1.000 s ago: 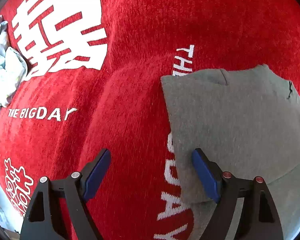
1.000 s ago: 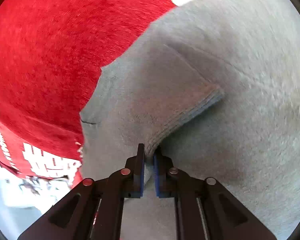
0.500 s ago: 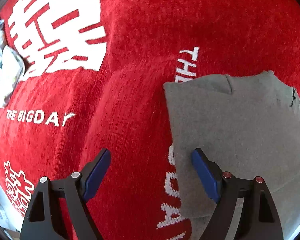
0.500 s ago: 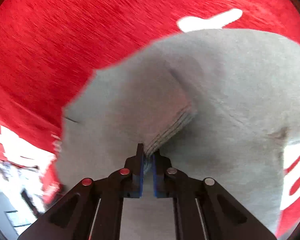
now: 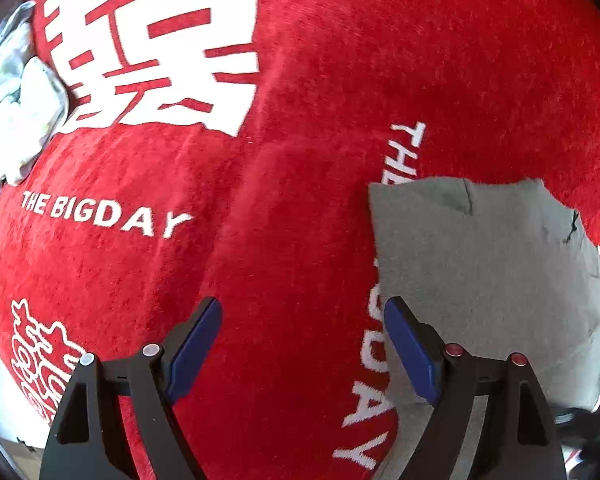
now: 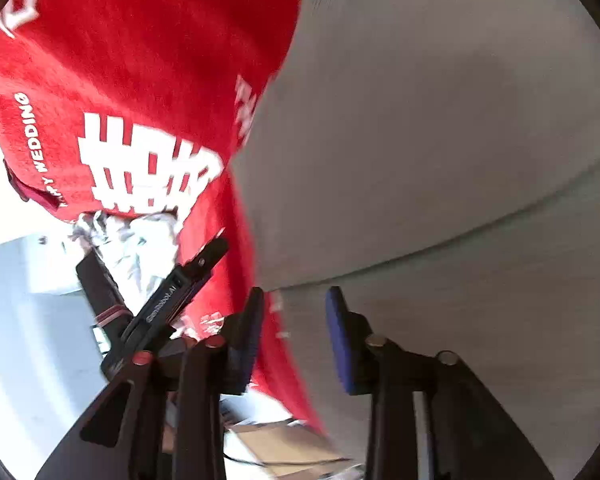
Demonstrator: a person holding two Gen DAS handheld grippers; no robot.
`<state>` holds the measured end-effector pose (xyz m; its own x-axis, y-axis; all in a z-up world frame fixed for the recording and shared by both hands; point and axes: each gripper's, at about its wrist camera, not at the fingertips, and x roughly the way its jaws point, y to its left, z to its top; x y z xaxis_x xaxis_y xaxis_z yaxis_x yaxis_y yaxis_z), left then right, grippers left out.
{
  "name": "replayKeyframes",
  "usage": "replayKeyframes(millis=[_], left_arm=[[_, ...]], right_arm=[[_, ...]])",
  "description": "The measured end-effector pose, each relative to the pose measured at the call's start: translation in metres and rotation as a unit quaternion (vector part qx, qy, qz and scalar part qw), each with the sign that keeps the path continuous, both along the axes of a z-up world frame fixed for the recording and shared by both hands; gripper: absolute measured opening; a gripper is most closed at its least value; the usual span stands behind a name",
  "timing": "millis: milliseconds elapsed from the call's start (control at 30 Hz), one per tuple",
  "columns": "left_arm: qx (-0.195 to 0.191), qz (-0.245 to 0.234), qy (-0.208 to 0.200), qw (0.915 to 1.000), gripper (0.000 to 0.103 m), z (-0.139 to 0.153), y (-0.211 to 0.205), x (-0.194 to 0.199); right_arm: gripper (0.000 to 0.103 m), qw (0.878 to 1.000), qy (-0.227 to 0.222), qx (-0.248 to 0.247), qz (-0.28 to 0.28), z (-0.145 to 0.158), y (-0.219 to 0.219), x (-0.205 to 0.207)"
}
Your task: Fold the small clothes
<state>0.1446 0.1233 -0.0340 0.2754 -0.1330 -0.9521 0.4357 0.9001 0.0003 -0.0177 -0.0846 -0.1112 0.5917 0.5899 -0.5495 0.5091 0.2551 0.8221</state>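
Nearest in the left wrist view, the left gripper [image 5: 302, 344] hangs over the red wedding blanket [image 5: 308, 80] with its jaws wide apart and nothing between them, its right finger just over the grey garment's left edge, likely ready for the next fold. In the right wrist view the right gripper [image 6: 294, 334] has its jaws opening; the blue pads [image 6: 338, 336] stand clear of the cloth, with the grey garment [image 6: 440, 140] lying beneath and beyond them, so the fold looks just let go. A fold line runs across the garment ahead of the fingers. Further off, towards the blanket's far left edge, a crumpled pale garment [image 5: 16, 108] waits, probably next to be folded.
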Motion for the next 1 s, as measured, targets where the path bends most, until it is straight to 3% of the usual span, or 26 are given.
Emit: replayKeyframes(millis=[133,167,200,333,467,533,567,633,733,867,933,1000], left_arm=[[0.009,0.007,-0.001,0.9999,0.084,0.003,0.014,-0.002],[0.010,0.006,-0.001,0.9999,0.084,0.003,0.018,-0.003],[0.012,0.004,-0.001,0.9999,0.084,0.003,0.020,-0.004],[0.014,-0.011,-0.011,0.9998,0.084,0.005,0.023,-0.008],[0.026,-0.029,-0.002,0.9992,0.084,-0.003,0.012,-0.012],[0.027,-0.037,-0.003,0.9989,0.084,-0.004,0.006,-0.015],[0.027,-0.044,-0.007,0.9987,0.084,-0.003,0.002,-0.018],[0.028,-0.054,-0.013,0.9981,0.084,-0.002,-0.007,-0.022],[0.023,-0.063,-0.014,0.9976,0.084,-0.002,-0.020,-0.026],[0.029,-0.070,-0.011,0.9971,0.084,-0.012,-0.039,-0.035],[0.032,-0.068,-0.007,0.9971,0.084,-0.018,-0.045,-0.039],[0.038,-0.067,-0.006,0.9970,0.084,-0.023,-0.050,-0.043]], right_arm=[[0.038,0.999,0.006,0.032,-0.036,-0.026,0.025,0.036],[0.030,0.998,0.011,0.036,-0.049,-0.032,0.029,0.045],[0.007,0.997,0.011,0.044,-0.058,-0.035,0.030,0.046],[0.006,0.997,0.002,0.046,-0.056,-0.027,0.046,0.054],[0.006,0.997,0.020,0.047,-0.052,-0.040,0.062,0.069],[0.009,0.997,0.024,0.049,-0.049,-0.036,0.060,0.066],[0.015,0.998,0.027,0.044,-0.037,-0.031,0.057,0.063],[0.026,0.999,0.030,0.015,-0.020,-0.016,0.047,0.053],[0.037,0.995,0.031,-0.085,-0.031,0.016,0.009,0.024],[0.038,0.967,0.089,-0.213,-0.110,0.041,-0.069,-0.035],[0.038,0.955,0.112,-0.238,-0.135,0.044,-0.096,-0.052],[0.038,0.950,0.140,-0.218,-0.175,0.038,-0.124,-0.072]])
